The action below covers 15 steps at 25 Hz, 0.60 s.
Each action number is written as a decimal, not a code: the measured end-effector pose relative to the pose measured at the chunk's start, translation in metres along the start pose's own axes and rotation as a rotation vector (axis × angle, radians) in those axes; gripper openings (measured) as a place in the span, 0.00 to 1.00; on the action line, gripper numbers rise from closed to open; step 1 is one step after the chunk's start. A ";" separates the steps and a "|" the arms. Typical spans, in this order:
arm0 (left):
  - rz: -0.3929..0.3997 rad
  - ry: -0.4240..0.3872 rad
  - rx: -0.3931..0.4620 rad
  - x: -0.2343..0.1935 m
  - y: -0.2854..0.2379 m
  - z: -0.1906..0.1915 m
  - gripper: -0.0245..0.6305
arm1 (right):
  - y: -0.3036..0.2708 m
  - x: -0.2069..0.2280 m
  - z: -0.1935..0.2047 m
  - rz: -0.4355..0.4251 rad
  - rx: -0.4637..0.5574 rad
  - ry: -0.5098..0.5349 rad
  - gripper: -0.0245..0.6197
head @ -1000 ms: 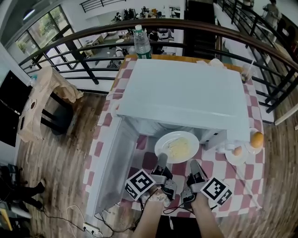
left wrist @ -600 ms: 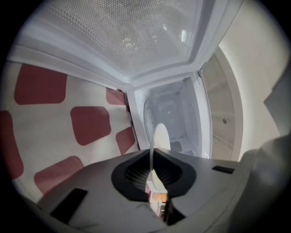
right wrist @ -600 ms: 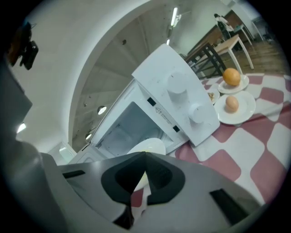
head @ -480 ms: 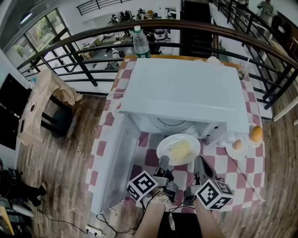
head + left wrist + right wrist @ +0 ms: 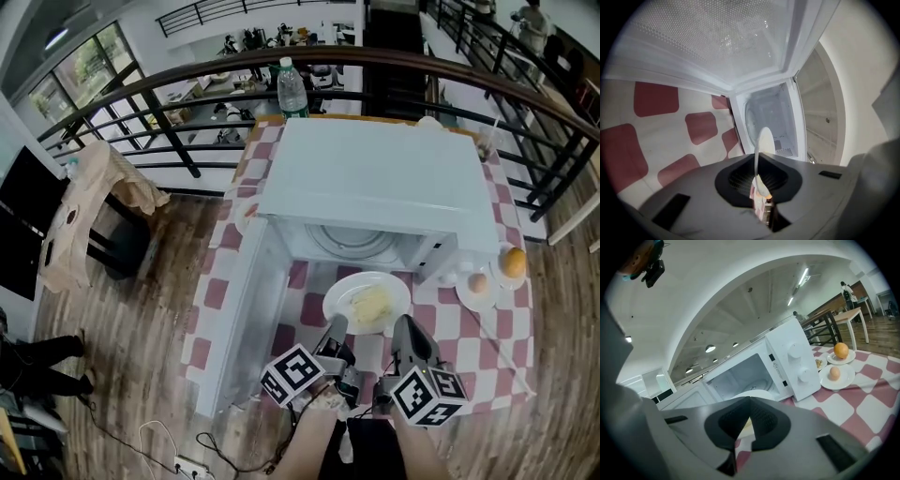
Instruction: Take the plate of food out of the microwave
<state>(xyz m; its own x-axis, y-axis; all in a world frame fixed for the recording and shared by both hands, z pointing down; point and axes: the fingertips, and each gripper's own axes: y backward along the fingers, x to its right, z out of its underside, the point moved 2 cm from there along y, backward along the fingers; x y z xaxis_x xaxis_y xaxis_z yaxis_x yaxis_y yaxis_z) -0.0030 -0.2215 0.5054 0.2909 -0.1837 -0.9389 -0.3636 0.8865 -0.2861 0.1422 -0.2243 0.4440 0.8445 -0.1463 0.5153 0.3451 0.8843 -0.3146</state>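
Left gripper (image 5: 335, 325) clamped on the near-left rim of the thin, glossy white plate (image 5: 339, 292). Right gripper (image 5: 405, 325) jaws closed tight at the near-right rim, grip unclear. Plate round, level, face up, with yellow food (image 5: 372, 304), over checked cloth (image 5: 450, 333), just outside the boxy white microwave (image 5: 375, 178). Left gripper view showed the plate edge-on. Only the right gripper view showed 2 knobs (image 5: 803, 375).

- One microwave (image 5: 375, 178) stood beyond the jaws.
- One plate of food (image 5: 337, 298).
- Two grippers: left gripper (image 5: 336, 326), right gripper (image 5: 405, 328).
- One egg (image 5: 478, 282) and one orange (image 5: 513, 262) lay right of the jaws.
- One bottle (image 5: 292, 92).
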 end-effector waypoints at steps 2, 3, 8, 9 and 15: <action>0.001 -0.004 -0.007 0.002 0.004 0.003 0.08 | 0.005 -0.003 -0.002 0.004 0.006 0.014 0.02; 0.002 -0.007 -0.009 0.003 0.006 0.004 0.08 | 0.006 -0.004 -0.003 0.005 0.011 0.023 0.02; 0.016 -0.018 -0.012 0.007 0.013 0.006 0.08 | 0.014 -0.012 -0.003 0.006 0.023 0.056 0.02; 0.018 -0.020 -0.012 0.008 0.014 0.006 0.08 | 0.017 -0.014 -0.003 0.007 0.024 0.063 0.02; 0.035 -0.021 -0.026 0.013 0.020 0.012 0.08 | 0.027 -0.023 -0.005 0.009 0.047 0.109 0.02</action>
<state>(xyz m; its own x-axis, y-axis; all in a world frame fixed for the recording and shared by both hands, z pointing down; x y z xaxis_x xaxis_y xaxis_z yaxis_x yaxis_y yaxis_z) 0.0044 -0.2012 0.4897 0.2957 -0.1433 -0.9445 -0.3966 0.8810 -0.2578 0.1339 -0.1989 0.4197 0.8879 -0.1830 0.4221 0.3197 0.9051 -0.2802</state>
